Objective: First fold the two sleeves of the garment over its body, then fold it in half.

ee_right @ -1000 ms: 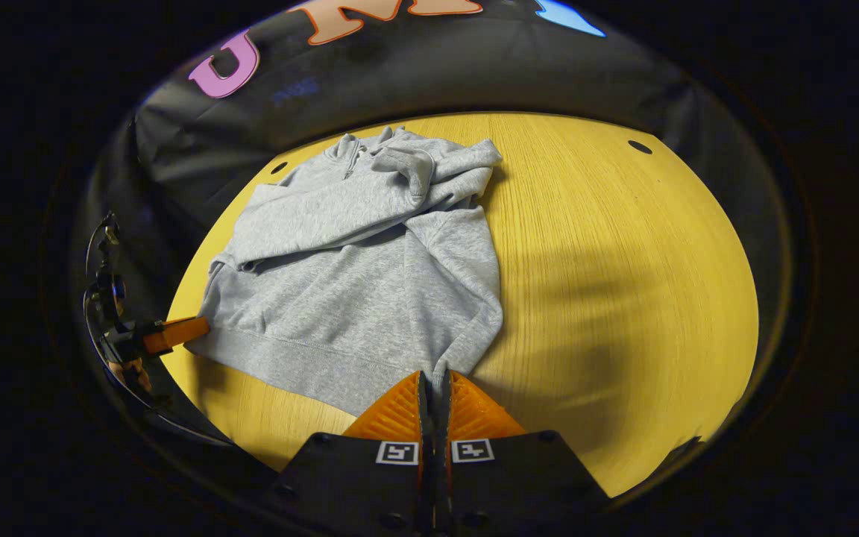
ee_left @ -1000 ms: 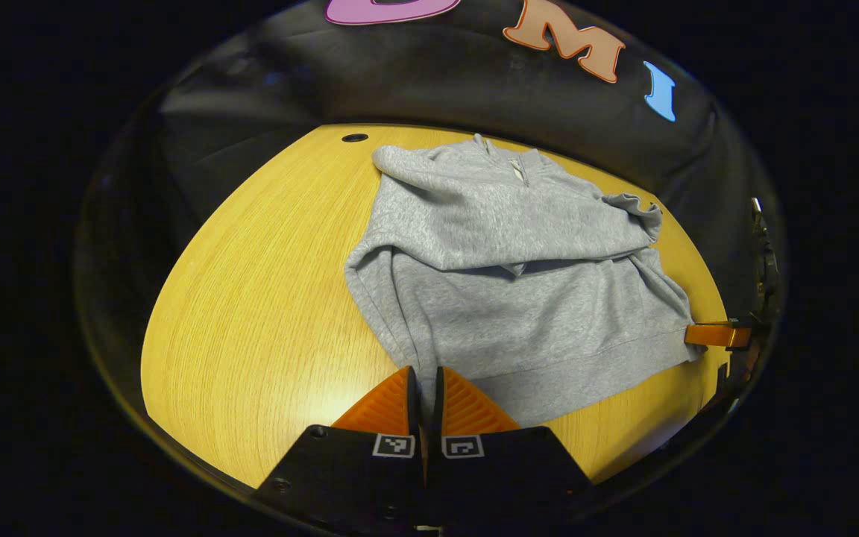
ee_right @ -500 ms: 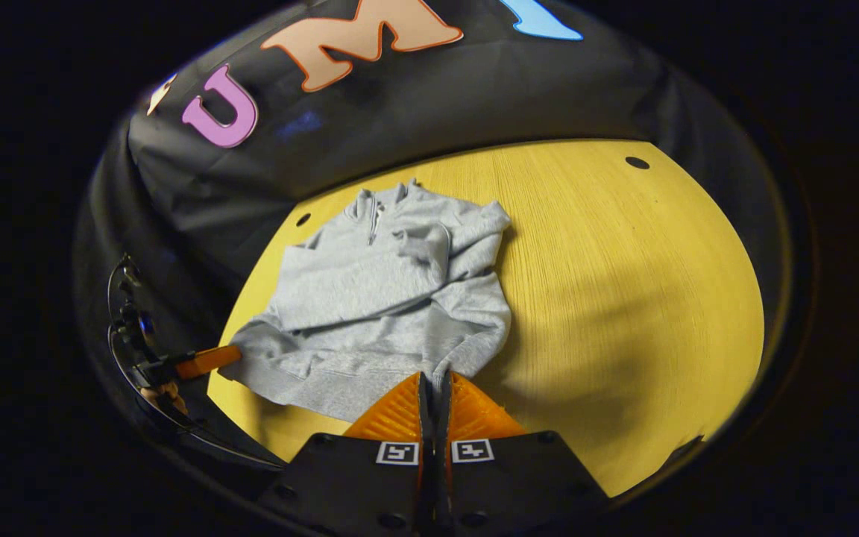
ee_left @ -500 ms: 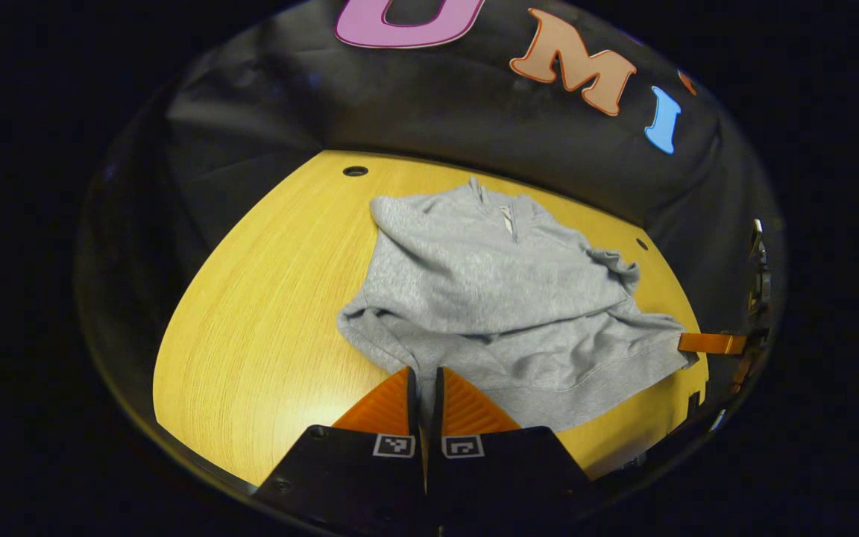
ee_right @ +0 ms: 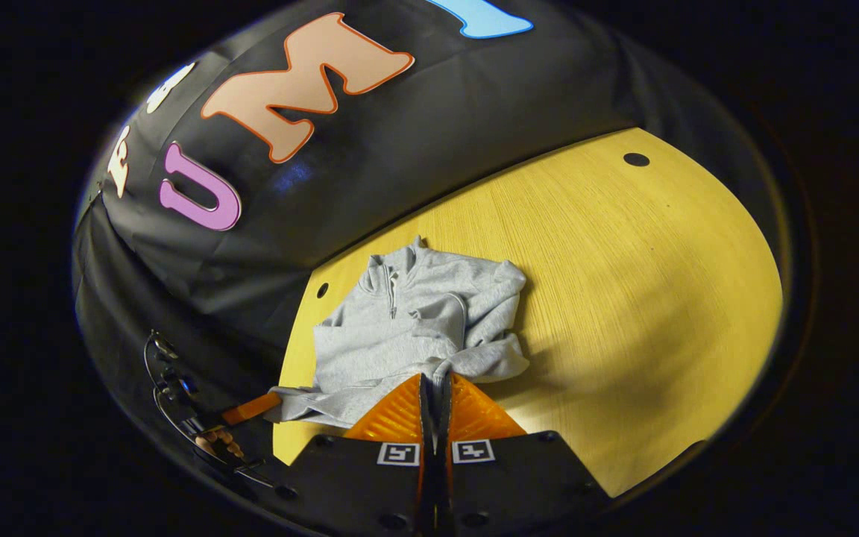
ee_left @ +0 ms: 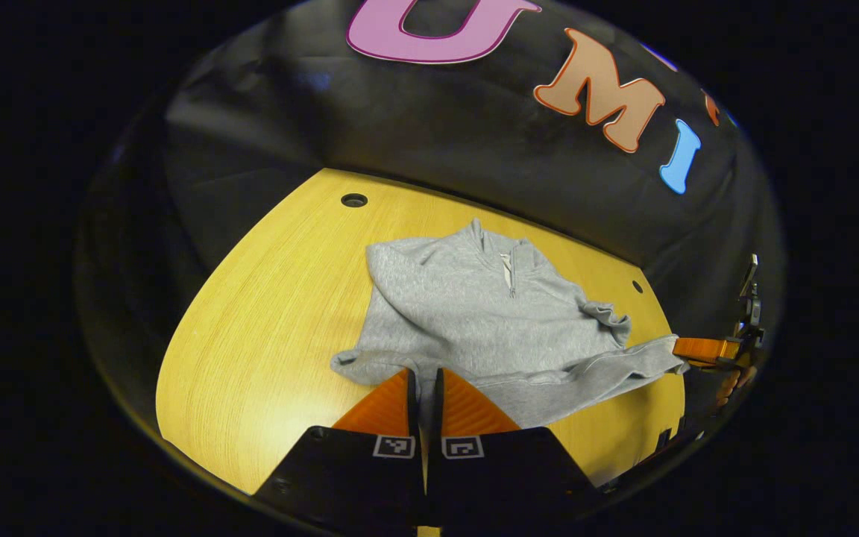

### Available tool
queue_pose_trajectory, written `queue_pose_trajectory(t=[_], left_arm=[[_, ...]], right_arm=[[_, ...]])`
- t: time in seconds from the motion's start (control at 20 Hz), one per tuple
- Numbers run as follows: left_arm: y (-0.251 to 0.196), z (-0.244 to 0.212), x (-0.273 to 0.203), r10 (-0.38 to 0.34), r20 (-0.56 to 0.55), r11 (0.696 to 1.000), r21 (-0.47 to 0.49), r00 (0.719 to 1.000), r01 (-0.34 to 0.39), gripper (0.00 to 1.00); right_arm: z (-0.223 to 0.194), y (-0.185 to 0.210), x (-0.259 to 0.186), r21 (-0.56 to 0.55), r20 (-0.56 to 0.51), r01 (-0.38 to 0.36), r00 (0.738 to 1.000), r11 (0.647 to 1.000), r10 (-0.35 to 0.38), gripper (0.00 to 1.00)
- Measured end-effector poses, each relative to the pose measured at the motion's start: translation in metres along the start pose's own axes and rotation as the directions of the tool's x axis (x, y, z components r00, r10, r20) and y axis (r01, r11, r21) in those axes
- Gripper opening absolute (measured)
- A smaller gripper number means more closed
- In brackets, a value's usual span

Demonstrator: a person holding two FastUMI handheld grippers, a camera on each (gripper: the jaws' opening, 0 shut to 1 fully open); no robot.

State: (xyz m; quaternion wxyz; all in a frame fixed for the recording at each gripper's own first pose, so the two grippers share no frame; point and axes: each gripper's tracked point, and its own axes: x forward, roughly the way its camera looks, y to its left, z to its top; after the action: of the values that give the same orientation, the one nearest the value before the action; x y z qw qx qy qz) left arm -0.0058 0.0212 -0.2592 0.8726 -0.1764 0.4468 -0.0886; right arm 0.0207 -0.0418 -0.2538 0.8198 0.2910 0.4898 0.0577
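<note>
A grey zip-neck sweatshirt [ee_left: 474, 313] lies on the yellow wooden table [ee_left: 265, 313], both sleeves laid across its body, collar toward the wall. Its bottom hem is lifted off the table and hangs stretched between the two grippers. My left gripper [ee_left: 423, 377] is shut on the hem's left corner. In the right gripper view the same sweatshirt [ee_right: 407, 328] rises toward my right gripper [ee_right: 435, 382], which is shut on the hem's right corner. The right gripper [ee_left: 702, 349] also appears at the far right of the left gripper view, and the left gripper [ee_right: 250, 409] at the lower left of the right gripper view.
The table [ee_right: 623, 283] has small round holes [ee_left: 354, 200] near its back corners. The black cloth wall [ee_left: 437, 127] rises right behind it. A hand [ee_right: 217, 441] holds the far gripper in the right gripper view. Bare wood lies to the sweatshirt's left and right.
Both grippers have lifted the hem up and carried it toward the collar. The lower body has risen off the table and the visible sweatshirt looks shorter.
</note>
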Motion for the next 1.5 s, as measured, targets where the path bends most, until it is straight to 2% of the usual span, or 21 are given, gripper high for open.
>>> queue_pose_trajectory(t=[0.25, 0.5, 0.65, 0.7, 0.75, 0.8, 0.85, 0.9, 0.95, 1.0, 1.05, 1.1, 1.15, 1.25, 1.4, 1.5], left_arm=[[0.011, 0.007, 0.036, 0.022, -0.094, 0.998, -0.054, 0.995, -0.027, 0.0], [0.023, -0.006, 0.07, 0.042, -0.227, 0.99, -0.125, 0.973, -0.072, 0.0], [0.023, 0.002, 0.083, 0.023, -0.252, 0.98, -0.188, 0.967, -0.072, 0.0], [0.023, 0.002, 0.086, 0.015, -0.252, 0.973, -0.22, 0.968, -0.072, 0.0], [0.022, 0.003, 0.088, 0.006, -0.247, 0.963, -0.259, 0.969, -0.072, 0.02], [0.021, 0.003, 0.086, -0.008, -0.236, 0.948, -0.311, 0.972, -0.068, 0.02], [0.02, 0.006, 0.085, -0.023, -0.205, 0.929, -0.366, 0.979, -0.055, 0.03], [0.02, 0.012, 0.084, -0.03, -0.159, 0.915, -0.401, 0.987, -0.037, 0.05], [0.024, 0.022, 0.081, -0.024, -0.101, 0.91, -0.414, 0.995, -0.02, 0.09], [0.029, 0.036, 0.078, -0.001, -0.042, 0.911, -0.412, 0.999, -0.016, 0.07], [0.033, 0.051, 0.076, 0.018, 0.025, 0.915, -0.404, 1.0, -0.006, 0.27], [0.034, 0.068, 0.071, 0.031, 0.093, 0.92, -0.391, 0.995, 0.008, 0.53], [0.034, 0.081, 0.063, 0.042, 0.148, 0.929, -0.371, 0.988, 0.016, 0.8], [0.034, 0.099, 0.047, 0.066, 0.221, 0.954, -0.301, 0.973, 0.003, 0.95], [0.025, 0.126, 0.019, 0.109, 0.347, 0.987, -0.148, 0.932, -0.061, 0.95], [0.012, 0.138, -0.003, 0.128, 0.436, 0.992, -0.035, 0.891, -0.125, 0.96]], right_arm=[[0.009, -0.008, 0.051, 0.047, -0.036, 0.055, 0.998, 0.997, -0.053, 0.02], [0.005, -0.023, 0.092, 0.051, -0.086, 0.134, 0.988, 0.99, -0.129, 0.02], [0.005, -0.026, 0.107, 0.069, -0.112, 0.153, 0.983, 0.986, -0.145, 0.09], [0.006, -0.027, 0.11, 0.073, -0.113, 0.154, 0.983, 0.985, -0.146, 0.09], [0.006, -0.026, 0.111, 0.081, -0.105, 0.155, 0.984, 0.985, -0.146, 0.19], [0.01, -0.023, 0.11, 0.099, -0.083, 0.14, 0.988, 0.985, -0.132, 0.09], [0.013, -0.02, 0.107, 0.109, -0.052, 0.131, 0.991, 0.985, -0.125, 0.12], [0.02, -0.015, 0.104, 0.115, -0.013, 0.108, 0.994, 0.987, -0.107, 0.29], [0.032, -0.011, 0.1, 0.111, 0.032, 0.094, 0.995, 0.989, -0.098, 0.52], [0.044, -0.008, 0.101, 0.095, 0.082, 0.077, 0.993, 0.993, -0.084, 0.75], [0.053, -0.007, 0.098, 0.065, 0.125, 0.091, 0.987, 0.994, -0.099, 0.98], [0.062, -0.008, 0.093, 0.032, 0.165, 0.102, 0.981, 0.994, -0.106, 0.89], [0.069, -0.003, 0.086, 0.004, 0.204, 0.106, 0.973, 0.994, -0.104, 0.96], [0.081, 0.005, 0.074, -0.052, 0.281, 0.117, 0.955, 0.992, -0.098, 0.95], [0.1, 0.022, 0.044, -0.148, 0.415, 0.156, 0.906, 0.977, -0.082, 0.95], [0.107, 0.036, 0.017, -0.209, 0.499, 0.187, 0.865, 0.96, -0.06, 0.95]])
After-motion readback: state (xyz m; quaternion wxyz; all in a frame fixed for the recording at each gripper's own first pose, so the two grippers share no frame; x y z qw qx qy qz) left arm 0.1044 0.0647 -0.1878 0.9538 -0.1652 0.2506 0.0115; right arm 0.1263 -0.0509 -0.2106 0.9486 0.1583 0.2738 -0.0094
